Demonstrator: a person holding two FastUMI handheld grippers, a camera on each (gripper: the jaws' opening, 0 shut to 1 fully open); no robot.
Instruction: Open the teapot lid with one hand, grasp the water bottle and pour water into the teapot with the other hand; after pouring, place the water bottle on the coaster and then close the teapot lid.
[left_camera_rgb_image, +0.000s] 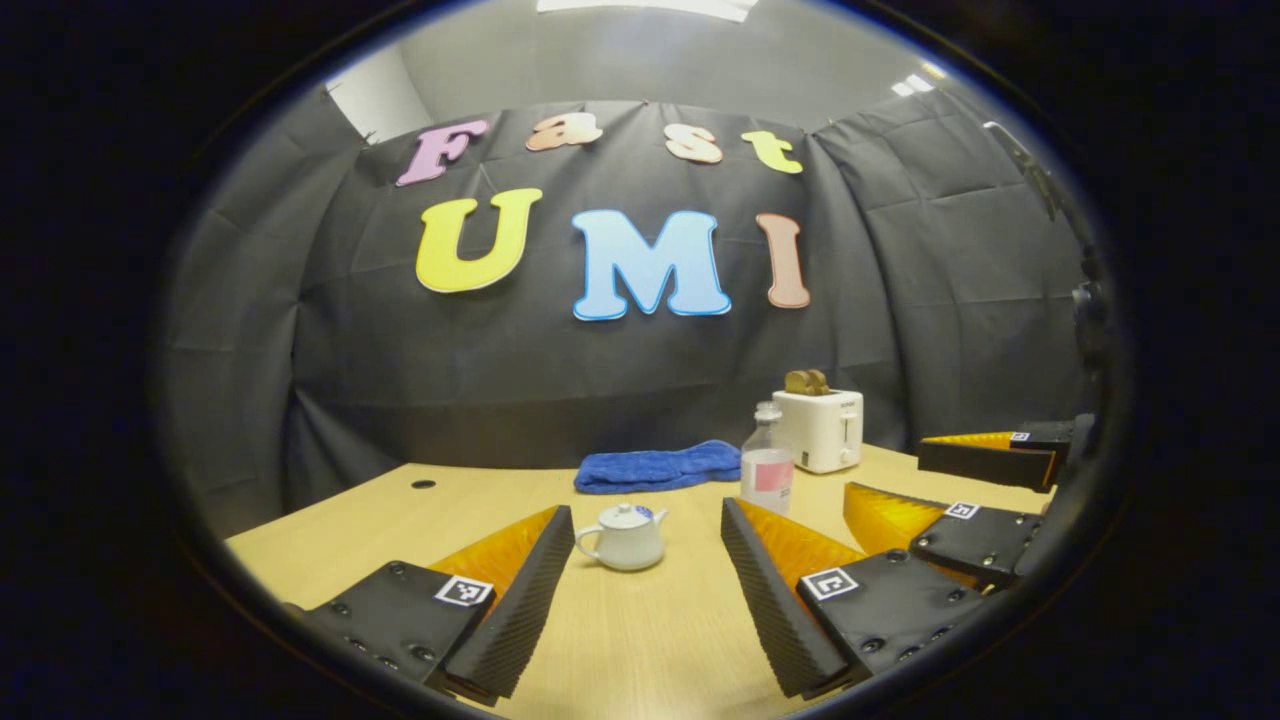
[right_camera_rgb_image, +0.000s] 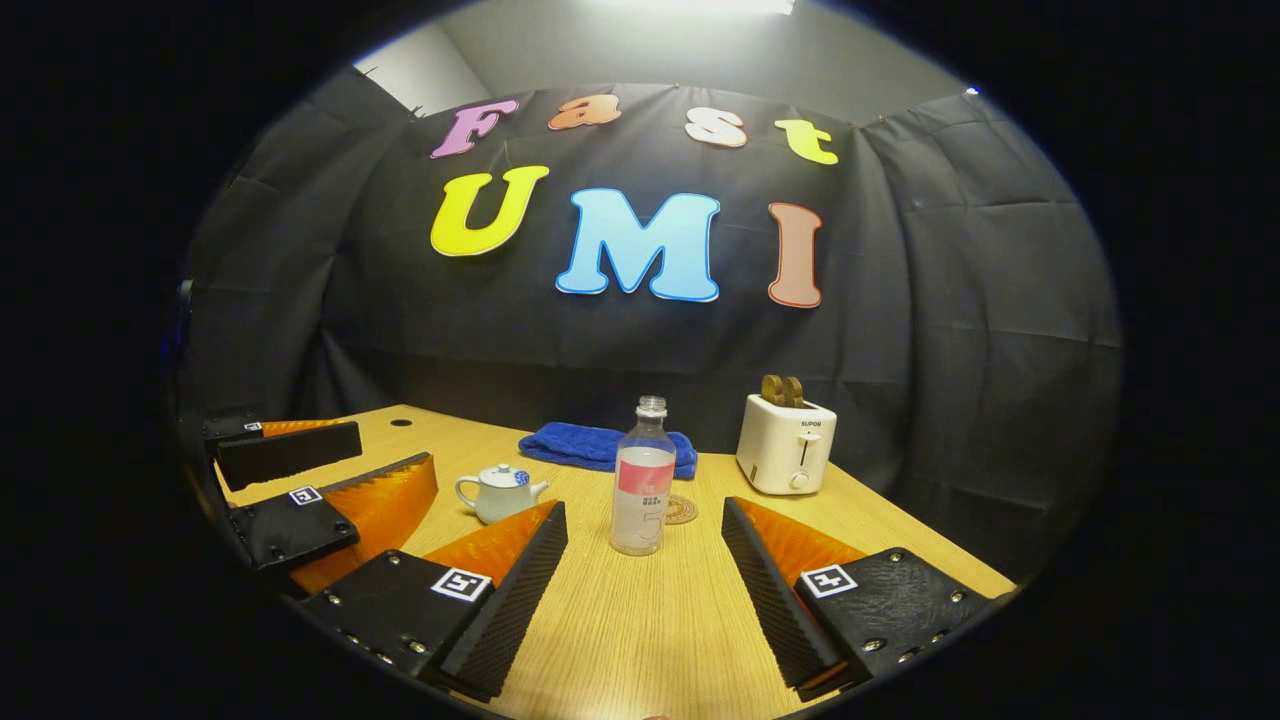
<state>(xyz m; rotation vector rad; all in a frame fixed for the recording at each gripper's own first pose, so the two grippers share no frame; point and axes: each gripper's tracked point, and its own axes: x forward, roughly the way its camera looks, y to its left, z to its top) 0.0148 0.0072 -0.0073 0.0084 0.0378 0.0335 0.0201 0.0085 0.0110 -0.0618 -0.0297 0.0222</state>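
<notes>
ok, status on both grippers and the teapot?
Left gripper open, lined up on teapot, lid on. Right gripper open, facing water bottle. Nothing between.

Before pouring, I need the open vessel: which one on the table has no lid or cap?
The water bottle: its neck is uncapped, while the teapot keeps its lid.

Glossy white ceramic teapot (left_camera_rgb_image: 624, 537), clear plastic water bottle (right_camera_rgb_image: 641, 478), matt wood-grain table (right_camera_rgb_image: 640, 620), fluffy blue towel (left_camera_rgb_image: 657, 466)
</notes>
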